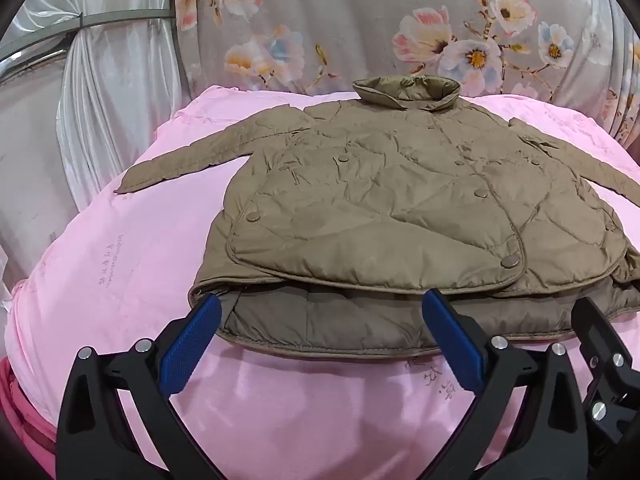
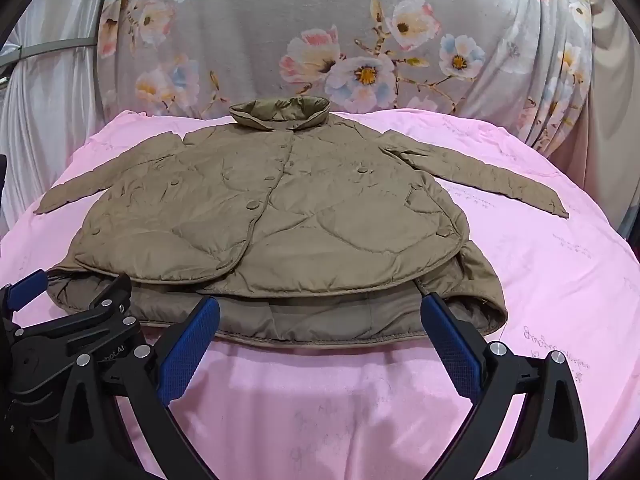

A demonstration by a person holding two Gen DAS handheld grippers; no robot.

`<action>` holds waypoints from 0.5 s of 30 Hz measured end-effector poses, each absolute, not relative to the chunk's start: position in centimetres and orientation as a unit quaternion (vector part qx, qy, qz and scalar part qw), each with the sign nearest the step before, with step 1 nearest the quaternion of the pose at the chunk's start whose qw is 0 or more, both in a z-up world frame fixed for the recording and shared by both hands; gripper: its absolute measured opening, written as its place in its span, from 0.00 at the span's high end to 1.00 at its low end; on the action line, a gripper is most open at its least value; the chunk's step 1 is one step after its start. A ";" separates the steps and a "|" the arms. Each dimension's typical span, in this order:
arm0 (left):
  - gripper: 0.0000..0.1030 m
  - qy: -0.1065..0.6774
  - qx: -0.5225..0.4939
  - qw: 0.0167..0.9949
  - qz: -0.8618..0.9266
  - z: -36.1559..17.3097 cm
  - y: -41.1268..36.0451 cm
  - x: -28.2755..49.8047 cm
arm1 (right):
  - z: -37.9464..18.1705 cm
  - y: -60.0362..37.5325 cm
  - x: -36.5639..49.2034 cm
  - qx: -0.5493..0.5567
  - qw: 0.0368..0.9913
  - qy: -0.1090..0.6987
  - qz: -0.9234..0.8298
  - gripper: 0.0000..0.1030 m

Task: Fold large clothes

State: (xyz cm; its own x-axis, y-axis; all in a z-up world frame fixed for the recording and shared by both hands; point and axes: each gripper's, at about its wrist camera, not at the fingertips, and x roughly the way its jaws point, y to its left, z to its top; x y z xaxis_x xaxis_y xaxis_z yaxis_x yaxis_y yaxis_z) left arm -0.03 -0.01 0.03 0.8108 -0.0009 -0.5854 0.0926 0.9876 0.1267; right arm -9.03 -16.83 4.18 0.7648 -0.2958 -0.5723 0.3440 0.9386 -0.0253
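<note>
1. Background: grey floral fabric [image 1: 360, 32] draped behind, white satin curtain [image 1: 100, 92] to the jacket's left side in the left wrist view.
2. Surface: pink sheet [image 1: 120, 248] with faint printed script, spread under the jacket on all sides.
3. Task item: olive quilted jacket [image 1: 400, 184] lying face up on the sheet, snapped shut, collar [image 1: 406, 90] at the far end, hem nearest the cameras.
4. Sleeves: both spread outward from the jacket body, flat on the sheet; left sleeve [image 1: 180, 164], right sleeve [image 2: 492, 176].
5. Hem: front panel lifted short of the back layer, lining exposed along the near edge.
6. Left gripper [image 1: 320, 304]: jaws spread fully wide, nothing clamped, blue pads [image 1: 192, 340] at the jacket hem, tips just over its near edge.
7. Right gripper [image 2: 320, 308]: jaws likewise fully wide, holding nothing, pads [image 2: 452, 344] at the hem toward the jacket's right side.
8. Contact between pad tips and hem: cannot tell.
9. Both grippers side by side along the hem, pitched down toward the jacket.
</note>
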 end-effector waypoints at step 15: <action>0.05 0.302 0.073 0.950 -0.026 0.1 -0.2 -0.5 | 4.3 -16.5 -9.2 0.035 0.939 0.297 -0.171 0.05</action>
State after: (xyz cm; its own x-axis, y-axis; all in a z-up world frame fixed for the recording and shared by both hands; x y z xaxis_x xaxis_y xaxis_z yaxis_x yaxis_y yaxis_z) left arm -0.45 -0.20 0.11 0.8162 -0.0054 -0.5778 0.0933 0.9881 0.1226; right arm -9.21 -16.51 4.25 0.7655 -0.3004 -0.5690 0.3421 0.9390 -0.0355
